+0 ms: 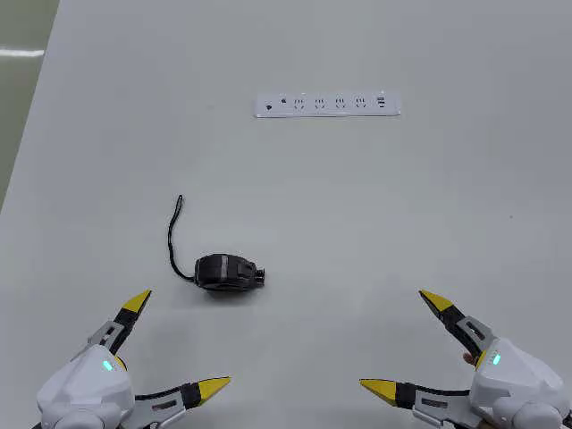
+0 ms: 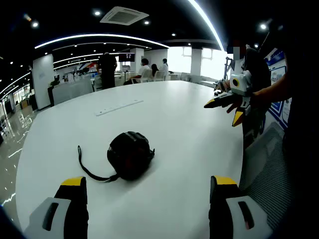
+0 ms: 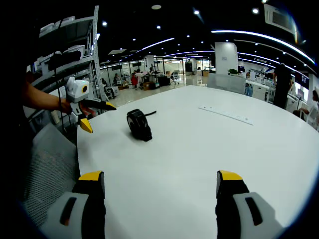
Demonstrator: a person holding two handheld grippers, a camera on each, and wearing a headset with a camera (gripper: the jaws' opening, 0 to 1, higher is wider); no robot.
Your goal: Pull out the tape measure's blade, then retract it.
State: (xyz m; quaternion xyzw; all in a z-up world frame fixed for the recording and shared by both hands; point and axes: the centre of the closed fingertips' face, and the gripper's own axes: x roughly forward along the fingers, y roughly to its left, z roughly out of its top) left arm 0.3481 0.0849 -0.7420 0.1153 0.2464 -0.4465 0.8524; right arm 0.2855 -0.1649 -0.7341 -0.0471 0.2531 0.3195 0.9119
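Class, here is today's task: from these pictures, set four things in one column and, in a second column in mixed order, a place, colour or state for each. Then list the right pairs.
Column one
1. tape measure
2. power strip
3. left gripper
4. right gripper

Column two
A. open, at the bottom right of the head view
B. white, flat at the far side of the table
C. black, lying just ahead of the left gripper
D. open, at the bottom left of the head view

Pairs: 1-C, 2-B, 3-D, 4-A
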